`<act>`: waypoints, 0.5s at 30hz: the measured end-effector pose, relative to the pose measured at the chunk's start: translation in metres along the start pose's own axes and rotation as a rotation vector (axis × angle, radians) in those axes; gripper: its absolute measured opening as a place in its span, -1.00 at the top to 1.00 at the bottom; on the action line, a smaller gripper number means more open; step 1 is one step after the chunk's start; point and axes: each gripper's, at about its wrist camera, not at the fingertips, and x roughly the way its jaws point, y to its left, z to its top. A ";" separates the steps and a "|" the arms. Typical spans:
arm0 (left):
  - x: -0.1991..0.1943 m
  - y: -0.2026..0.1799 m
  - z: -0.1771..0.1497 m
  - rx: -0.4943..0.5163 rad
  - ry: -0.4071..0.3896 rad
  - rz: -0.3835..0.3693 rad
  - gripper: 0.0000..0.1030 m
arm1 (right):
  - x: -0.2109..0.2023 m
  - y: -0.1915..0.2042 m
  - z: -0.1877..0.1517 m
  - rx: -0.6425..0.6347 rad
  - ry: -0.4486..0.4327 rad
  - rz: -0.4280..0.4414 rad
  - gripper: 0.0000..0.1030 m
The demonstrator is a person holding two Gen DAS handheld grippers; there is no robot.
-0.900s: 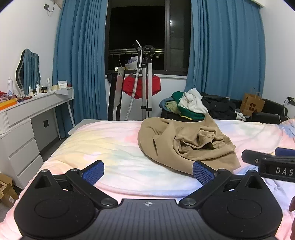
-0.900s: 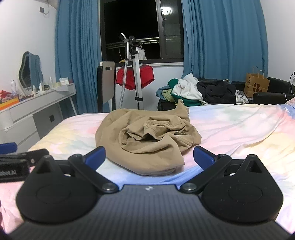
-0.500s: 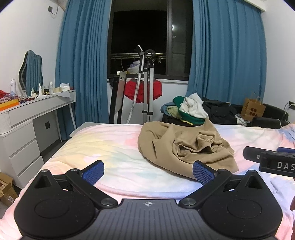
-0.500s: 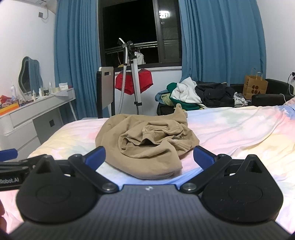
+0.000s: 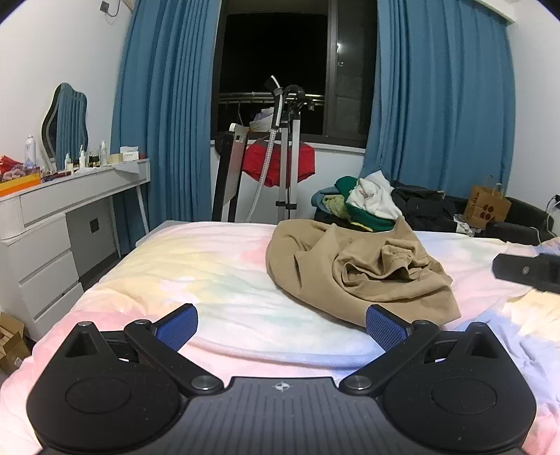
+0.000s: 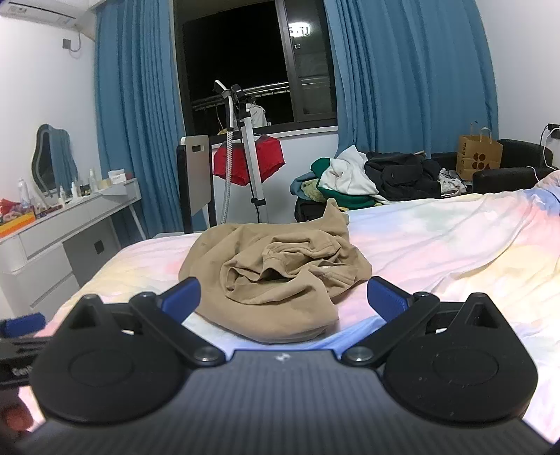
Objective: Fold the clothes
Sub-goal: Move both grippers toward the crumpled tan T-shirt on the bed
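Left wrist view: left gripper [image 5: 281, 327] in foreground, fingers [image 5: 176, 327] spread wide w/ nothing between, blue pads facing inward; poised over near edge of bed [image 5: 196, 280] w/ pastel tie-dye cover; crumpled tan garment [image 5: 357, 269] heaped on bed, ahead & to right of centre, just beyond right-hand finger, not touched; part of right gripper [image 5: 528, 271] seen at right edge, apart from garment; pile of clothes [image 5: 371, 203] (green, white, black) behind bed; brown paper bag [image 5: 484, 208] further right; garment steamer stand [image 5: 288, 154] w/ red item [image 5: 278, 168] hung before dark window [image 5: 276, 70]; blue curtains [image 5: 164, 115] either side; white bench [image 5: 70, 196] at left w/ bottles & wavy mirror [image 5: 64, 122].

Right wrist view: right gripper [image 6: 283, 302] in foreground, fingers [image 6: 388, 297] fully apart, gripping nothing; tan garment [image 6: 276, 276] straight ahead on bed [image 6: 437, 245], its near edge showing between the two fingertips, contact w/ pads not evident; garment bunched, folds turned inward at centre; left gripper [image 6: 21, 323] partly visible at lower left edge; pile of clothes [image 6: 371, 178] & paper bag [image 6: 477, 157] beyond bed; steamer stand [image 6: 250, 154], red item [image 6: 248, 162], window [image 6: 241, 59], curtains [image 6: 140, 122], bench [image 6: 70, 213] & mirror [image 6: 52, 157] at back/left; air-con unit [image 6: 45, 14] at top left.
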 end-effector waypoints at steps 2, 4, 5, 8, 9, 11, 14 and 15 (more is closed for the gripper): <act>-0.002 0.000 -0.001 -0.002 -0.003 0.001 -0.99 | -0.002 0.000 0.003 0.006 -0.003 0.001 -1.00; -0.003 0.000 -0.002 0.004 -0.006 0.004 -0.99 | -0.003 -0.002 0.004 0.009 -0.006 0.000 -1.00; -0.003 -0.001 -0.003 0.007 -0.007 0.007 -0.99 | -0.003 -0.003 0.005 0.010 -0.008 -0.001 -1.00; -0.002 -0.002 -0.005 0.008 -0.006 0.015 -0.99 | -0.004 -0.005 0.005 0.010 -0.014 -0.007 -1.00; -0.001 -0.001 -0.006 0.004 -0.004 0.017 -0.99 | -0.004 -0.006 0.005 0.010 -0.017 -0.011 -1.00; 0.000 0.000 -0.007 -0.007 -0.005 0.021 -0.99 | -0.005 -0.007 0.005 0.008 -0.023 -0.018 -1.00; 0.000 -0.002 -0.008 -0.005 -0.015 0.014 -0.99 | -0.006 -0.009 0.008 0.014 -0.023 -0.018 -1.00; 0.000 -0.003 -0.008 -0.002 -0.014 0.004 -0.99 | -0.007 -0.011 0.008 0.023 -0.018 -0.019 -1.00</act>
